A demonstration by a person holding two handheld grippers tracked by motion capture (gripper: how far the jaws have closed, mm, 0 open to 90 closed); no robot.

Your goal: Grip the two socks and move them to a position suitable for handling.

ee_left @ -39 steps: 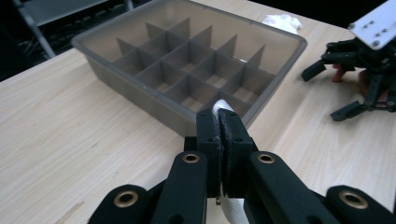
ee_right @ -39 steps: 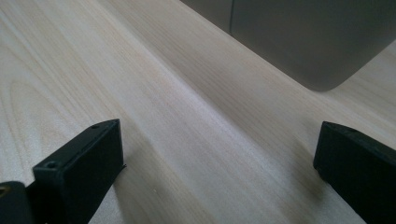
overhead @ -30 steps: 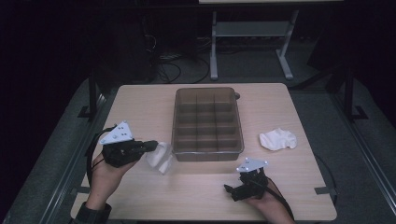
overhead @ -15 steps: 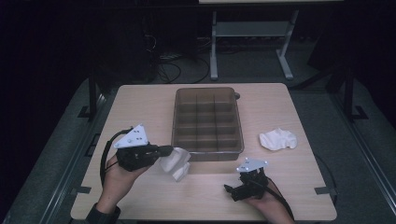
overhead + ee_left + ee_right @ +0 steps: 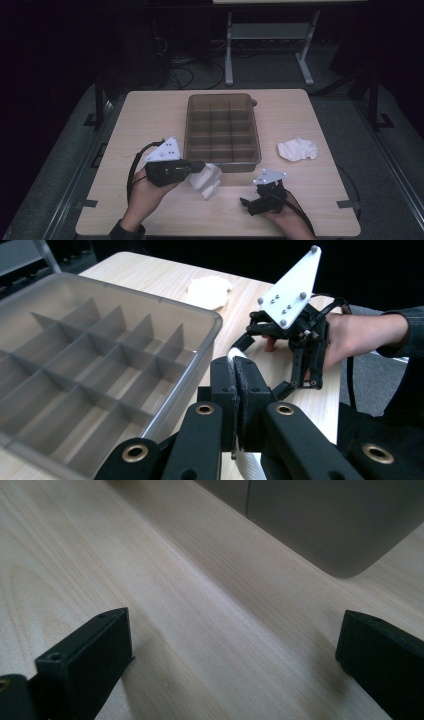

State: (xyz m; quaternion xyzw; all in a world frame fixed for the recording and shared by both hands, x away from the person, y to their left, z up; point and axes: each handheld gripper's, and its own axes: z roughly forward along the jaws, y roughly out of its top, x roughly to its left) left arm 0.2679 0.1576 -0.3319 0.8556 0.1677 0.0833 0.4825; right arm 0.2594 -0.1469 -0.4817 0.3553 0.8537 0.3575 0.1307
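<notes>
Left gripper (image 5: pixel 197 167) pinching a crumpled white cloth (image 5: pixel 206 181), jaws pressed tight on the fabric; cloth hangs just off the near left corner of the divided tray (image 5: pixel 222 128), close to the table's (image 5: pixel 150 115) near edge. Right gripper (image 5: pixel 243 202) rests by the near edge, jaws spread wide, nothing between them. Second white cloth (image 5: pixel 298 149) lies toward the right edge, beside the tray.

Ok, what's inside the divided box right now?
The box shows bare compartments in the high view and the left gripper view; nothing white lies in them. The left gripper holds a white cloth outside its near wall. That cloth hides some table, not the compartments.
</notes>
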